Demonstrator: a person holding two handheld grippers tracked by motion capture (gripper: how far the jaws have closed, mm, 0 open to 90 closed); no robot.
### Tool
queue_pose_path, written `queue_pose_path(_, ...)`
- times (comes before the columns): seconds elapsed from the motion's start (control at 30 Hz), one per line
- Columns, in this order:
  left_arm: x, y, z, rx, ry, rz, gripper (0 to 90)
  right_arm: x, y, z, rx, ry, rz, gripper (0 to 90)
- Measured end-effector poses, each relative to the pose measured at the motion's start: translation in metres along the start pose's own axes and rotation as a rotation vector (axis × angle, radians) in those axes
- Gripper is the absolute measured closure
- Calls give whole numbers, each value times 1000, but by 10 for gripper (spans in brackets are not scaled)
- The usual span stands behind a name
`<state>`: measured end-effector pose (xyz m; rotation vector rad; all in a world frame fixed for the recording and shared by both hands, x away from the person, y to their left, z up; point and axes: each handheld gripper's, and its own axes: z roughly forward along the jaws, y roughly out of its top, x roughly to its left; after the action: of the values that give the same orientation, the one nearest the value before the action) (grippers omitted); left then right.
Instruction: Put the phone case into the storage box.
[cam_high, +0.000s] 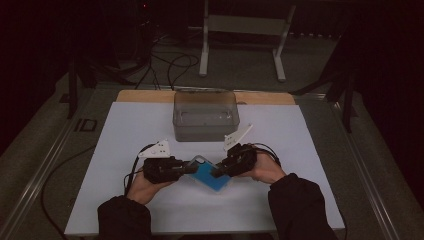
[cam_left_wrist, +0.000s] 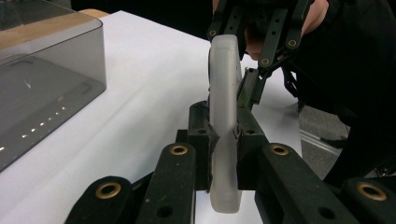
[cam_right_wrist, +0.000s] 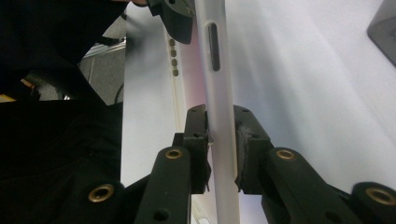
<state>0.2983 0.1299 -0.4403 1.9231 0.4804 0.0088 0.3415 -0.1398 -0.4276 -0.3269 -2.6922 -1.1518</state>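
A phone case (cam_high: 209, 176), blue on its face with a clear frosted rim, is held just above the white mat between both grippers. My left gripper (cam_high: 191, 168) is shut on its left end; in the left gripper view the frosted rim (cam_left_wrist: 224, 126) is pinched edge-on between the jaws. My right gripper (cam_high: 216, 173) is shut on the right end; in the right gripper view the case edge (cam_right_wrist: 219, 116) with its button slot runs up between the jaws. The other gripper clamps the far end in each gripper view.
A smoky translucent plastic box (cam_high: 205, 115) stands behind the hands at the mat's middle back, and appears as a grey box (cam_left_wrist: 44, 84) to the left in the left gripper view. The white mat (cam_high: 125, 140) covers the table. Cables lie on the floor beyond.
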Motion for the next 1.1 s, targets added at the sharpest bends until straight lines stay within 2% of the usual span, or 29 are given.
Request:
queue_pose_path(0.17, 0, 0, 0, 3, -7, 0, 816, 1, -1, 3, 21, 16, -7, 800)
queue_pose_path(0.3, 1, -1, -1, -19, -14, -12, 809, 4, 0, 3, 25, 13, -20, 813)
queue_pose_path(0.43, 0, 0, -1, -17, 12, -9, 774, 5, 0, 4, 29, 17, -11, 816)
queue_pose_path(0.57, -1, 0, -4, -41, 56, -31, 563, 5, 0, 5, 35, 4, -9, 817)
queue_pose_path(0.6, -1, 0, -4, -41, 56, -31, 503, 5, 0, 5, 35, 4, -9, 817)
queue_pose_path(0.63, -2, 0, -5, -50, 89, -28, 503, 5, 0, 5, 34, -2, -8, 817)
queue_pose_path(0.67, -2, 0, -6, -51, 109, -26, 407, 5, 0, 4, 32, -8, -6, 817)
queue_pose_path(0.73, -3, 0, -8, -60, 147, -33, 306, 5, 0, 3, 28, -20, 8, 817)
queue_pose_path(0.77, -4, 0, -10, -66, 188, -29, 265, 5, 0, 3, 28, -25, 13, 816)
queue_pose_path(0.8, -4, 0, -10, -69, 201, -26, 210, 4, 0, 2, 28, -33, 28, 817)
queue_pose_path(0.93, -6, -2, -15, -80, 263, -22, 150, 3, 0, 2, 29, -52, 53, 817)
queue_pose_path(1.03, -6, -3, -19, -87, 291, -15, 119, 3, 0, 2, 30, -68, 95, 817)
queue_pose_path(1.1, -6, -5, -21, -88, 305, -17, 64, 2, 0, 1, 28, -80, 104, 816)
